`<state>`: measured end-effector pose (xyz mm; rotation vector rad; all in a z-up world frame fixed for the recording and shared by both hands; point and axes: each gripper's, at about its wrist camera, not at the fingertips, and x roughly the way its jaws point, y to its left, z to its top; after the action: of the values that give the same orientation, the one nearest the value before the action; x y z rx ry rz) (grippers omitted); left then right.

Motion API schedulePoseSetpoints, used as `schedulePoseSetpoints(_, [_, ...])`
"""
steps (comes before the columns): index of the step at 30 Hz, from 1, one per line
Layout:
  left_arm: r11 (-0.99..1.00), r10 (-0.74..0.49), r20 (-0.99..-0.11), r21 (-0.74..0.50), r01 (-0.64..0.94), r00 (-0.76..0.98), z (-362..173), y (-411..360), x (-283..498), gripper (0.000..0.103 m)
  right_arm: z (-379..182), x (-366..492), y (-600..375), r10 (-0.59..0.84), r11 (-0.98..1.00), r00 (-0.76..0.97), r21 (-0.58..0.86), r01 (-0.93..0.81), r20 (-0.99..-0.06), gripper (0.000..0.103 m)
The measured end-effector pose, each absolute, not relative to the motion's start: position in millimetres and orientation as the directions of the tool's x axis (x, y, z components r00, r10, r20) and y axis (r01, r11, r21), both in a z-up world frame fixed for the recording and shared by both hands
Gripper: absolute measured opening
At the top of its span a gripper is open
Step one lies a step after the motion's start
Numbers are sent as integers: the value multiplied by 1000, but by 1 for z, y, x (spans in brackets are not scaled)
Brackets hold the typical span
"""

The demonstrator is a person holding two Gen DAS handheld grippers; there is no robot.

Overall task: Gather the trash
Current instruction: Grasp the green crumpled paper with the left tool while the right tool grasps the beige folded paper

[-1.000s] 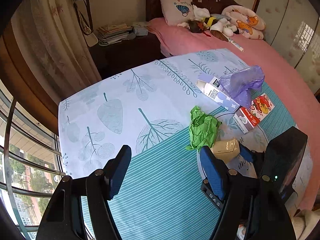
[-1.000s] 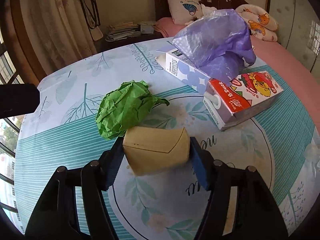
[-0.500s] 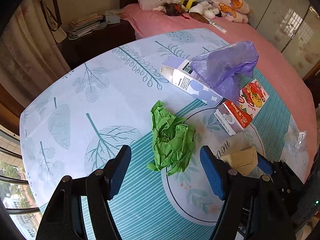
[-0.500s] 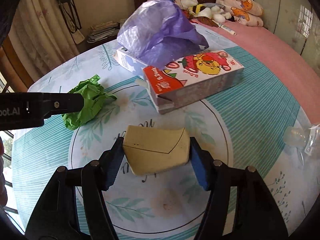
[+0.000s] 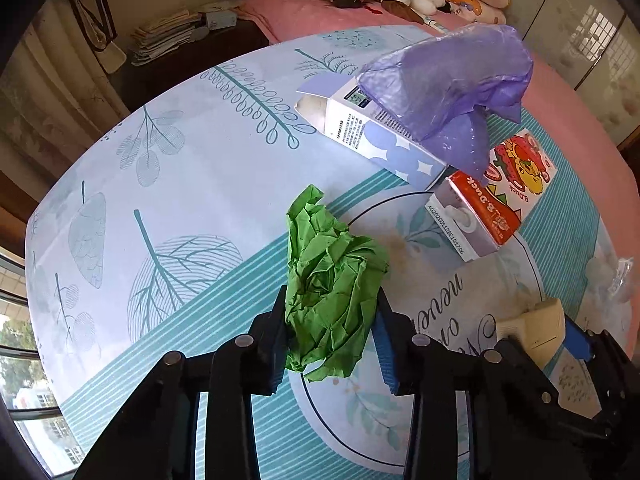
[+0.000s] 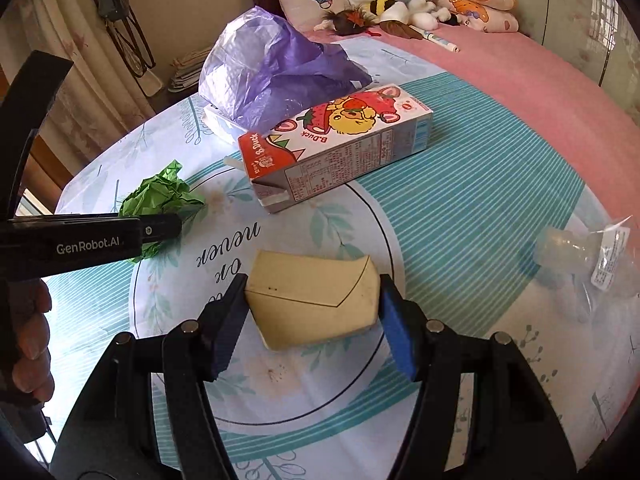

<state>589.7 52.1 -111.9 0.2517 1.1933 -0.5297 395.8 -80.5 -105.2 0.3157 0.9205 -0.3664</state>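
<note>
green paper wad lies lengthwise between left fingers.

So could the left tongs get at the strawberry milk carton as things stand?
Probably not yet. The left tongs are closed around the green crumpled paper, so they are occupied. The path itself looks free: the strawberry milk carton lies ahead on the tablecloth, only partly under the purple bag.

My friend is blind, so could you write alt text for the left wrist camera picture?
A left hand-held gripper closes its two fingers around a crumpled green paper ball on a leaf-patterned tablecloth. Beyond lie a purple plastic bag draped over a white carton and a red juice carton.
</note>
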Motion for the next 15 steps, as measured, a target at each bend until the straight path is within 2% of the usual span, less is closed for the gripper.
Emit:
schedulePoseSetpoints(8, [874,-279,-920,-124,470,276,-80,56,524,36,-71,359,-85,-124,920,589,129,369,-798,60])
schedulePoseSetpoints(15, [904,-301,-893,-154,400,336,-32,50,431,36,-26,299,-93,-25,964,635,150,221,-772,60])
